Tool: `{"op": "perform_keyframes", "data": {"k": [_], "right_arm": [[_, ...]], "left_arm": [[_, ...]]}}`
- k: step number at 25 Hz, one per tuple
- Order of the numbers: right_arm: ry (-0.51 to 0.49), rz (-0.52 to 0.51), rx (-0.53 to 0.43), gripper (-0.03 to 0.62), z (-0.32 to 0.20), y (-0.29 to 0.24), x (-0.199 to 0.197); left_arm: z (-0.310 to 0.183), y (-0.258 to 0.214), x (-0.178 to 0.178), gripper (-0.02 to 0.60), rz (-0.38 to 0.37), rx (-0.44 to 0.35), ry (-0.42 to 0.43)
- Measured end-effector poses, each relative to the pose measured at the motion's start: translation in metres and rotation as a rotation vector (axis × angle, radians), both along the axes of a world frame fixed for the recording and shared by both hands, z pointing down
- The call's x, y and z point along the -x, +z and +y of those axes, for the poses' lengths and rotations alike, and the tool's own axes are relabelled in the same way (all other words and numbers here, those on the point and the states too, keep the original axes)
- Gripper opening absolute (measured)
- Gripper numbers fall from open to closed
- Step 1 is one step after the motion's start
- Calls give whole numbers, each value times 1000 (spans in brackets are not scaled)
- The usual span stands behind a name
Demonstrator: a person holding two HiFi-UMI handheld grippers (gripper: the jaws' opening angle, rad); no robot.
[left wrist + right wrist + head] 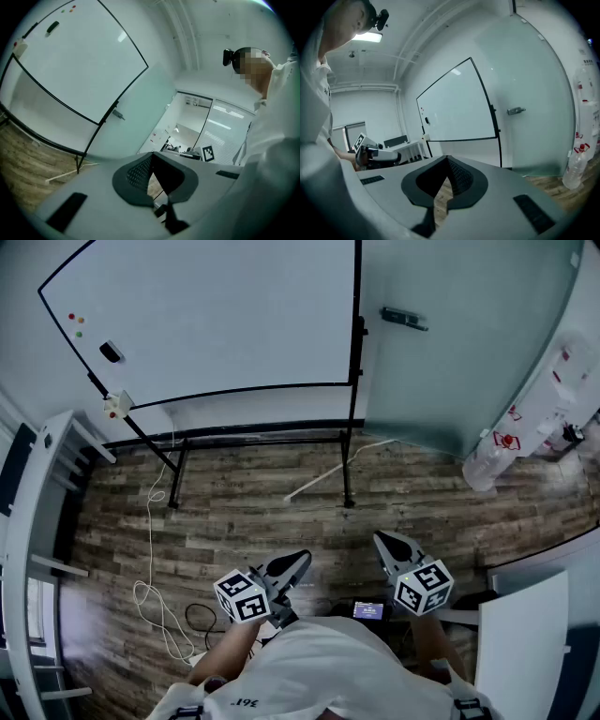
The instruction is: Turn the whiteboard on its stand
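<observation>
Both grippers are shut tight, with nothing between their jaws. The left gripper [287,566] and the right gripper [391,546] sit low, close to the person's body, side by side and pointing toward the whiteboard [216,315]. I think they are shut because there is nothing to grab yet. The whiteboard is well apart from them, across the wooden floor [450,512]. It stands upright on its black stand [349,465], near the wall and just beside a glass door [469,352]. A white cord [150,521] lies on the floor by the stand's left leg, so feet should watch out. I think the turning has not begun.
</observation>
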State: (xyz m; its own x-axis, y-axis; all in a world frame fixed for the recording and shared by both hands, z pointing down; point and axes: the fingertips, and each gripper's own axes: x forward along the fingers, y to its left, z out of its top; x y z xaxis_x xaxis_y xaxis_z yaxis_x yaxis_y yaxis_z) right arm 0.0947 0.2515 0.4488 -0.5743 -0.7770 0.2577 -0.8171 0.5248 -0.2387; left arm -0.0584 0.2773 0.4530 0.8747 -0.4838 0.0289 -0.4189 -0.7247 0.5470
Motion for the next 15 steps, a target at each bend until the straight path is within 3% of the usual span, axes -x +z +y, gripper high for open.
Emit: {"op": "perform_keyframes", "data": {"k": [15], "right_arm": [[1, -54, -20, 28, -22, -2, -35]], "left_arm": [[-21, 0, -19, 6, -6, -15, -70]]}}
